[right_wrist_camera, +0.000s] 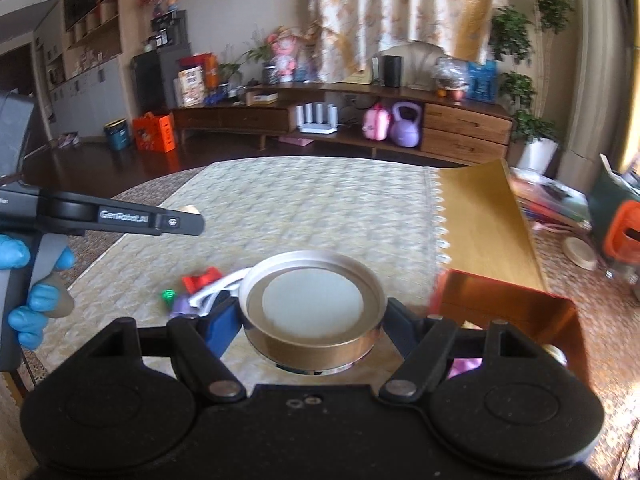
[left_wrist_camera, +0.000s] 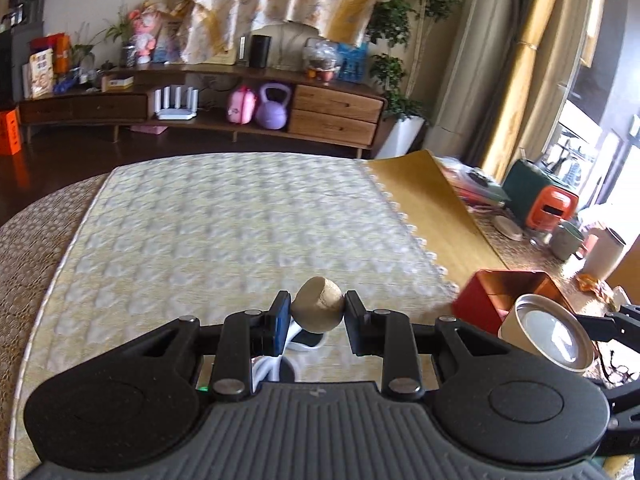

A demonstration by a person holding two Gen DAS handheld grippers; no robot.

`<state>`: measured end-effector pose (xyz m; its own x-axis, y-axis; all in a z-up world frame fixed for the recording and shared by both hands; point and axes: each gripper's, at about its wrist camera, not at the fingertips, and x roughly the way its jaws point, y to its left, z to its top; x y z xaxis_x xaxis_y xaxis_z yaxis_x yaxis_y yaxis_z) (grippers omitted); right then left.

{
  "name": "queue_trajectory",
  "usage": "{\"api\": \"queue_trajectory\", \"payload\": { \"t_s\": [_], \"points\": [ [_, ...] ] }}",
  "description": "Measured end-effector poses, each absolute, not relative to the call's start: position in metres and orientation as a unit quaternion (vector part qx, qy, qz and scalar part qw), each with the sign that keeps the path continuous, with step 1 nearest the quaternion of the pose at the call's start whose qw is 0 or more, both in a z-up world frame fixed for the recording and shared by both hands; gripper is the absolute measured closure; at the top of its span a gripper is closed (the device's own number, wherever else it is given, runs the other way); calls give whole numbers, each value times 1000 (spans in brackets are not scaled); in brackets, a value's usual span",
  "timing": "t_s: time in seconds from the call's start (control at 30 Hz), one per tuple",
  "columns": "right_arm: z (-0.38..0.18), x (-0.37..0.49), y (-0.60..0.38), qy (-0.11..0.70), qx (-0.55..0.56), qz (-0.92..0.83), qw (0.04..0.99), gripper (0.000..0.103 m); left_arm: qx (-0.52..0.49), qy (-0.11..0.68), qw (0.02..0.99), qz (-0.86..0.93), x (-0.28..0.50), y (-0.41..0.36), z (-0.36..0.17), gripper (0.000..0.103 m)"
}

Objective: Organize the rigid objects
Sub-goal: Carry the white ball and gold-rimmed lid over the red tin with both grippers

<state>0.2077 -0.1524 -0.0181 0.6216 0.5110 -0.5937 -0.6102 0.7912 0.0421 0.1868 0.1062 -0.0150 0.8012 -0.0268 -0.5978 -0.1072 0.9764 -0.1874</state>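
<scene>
My left gripper (left_wrist_camera: 317,312) is shut on a small tan round lump (left_wrist_camera: 317,310), held above the quilted table cover (left_wrist_camera: 224,220). In the right wrist view my right gripper (right_wrist_camera: 312,322) is shut on a round gold tin (right_wrist_camera: 312,308) with a pale lid, gripped by its sides and lifted off the cover. That same tin (left_wrist_camera: 548,334) shows at the right in the left wrist view. An open red box (right_wrist_camera: 516,304) stands just right of the tin; it also appears as the red box (left_wrist_camera: 500,296) in the left view. The left gripper's body (right_wrist_camera: 120,218) reaches in from the left, held by a blue-gloved hand (right_wrist_camera: 24,292).
Small toys lie on the cover left of the tin: a red piece (right_wrist_camera: 200,278), a green piece (right_wrist_camera: 168,295), a purple piece (right_wrist_camera: 180,306) and a white curved item (right_wrist_camera: 218,286). A yellow mat (right_wrist_camera: 484,220) and cluttered items (right_wrist_camera: 624,236) lie to the right. A wooden sideboard (right_wrist_camera: 344,120) lines the far wall.
</scene>
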Motion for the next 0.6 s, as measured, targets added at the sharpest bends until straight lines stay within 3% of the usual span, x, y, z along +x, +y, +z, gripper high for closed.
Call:
{"api": "queue_trajectory", "payload": {
  "t_s": [0.6],
  "points": [
    [-44, 214, -263, 312, -67, 209, 924, 27, -50, 341, 936, -70, 228, -23, -18, 75]
  ]
}}
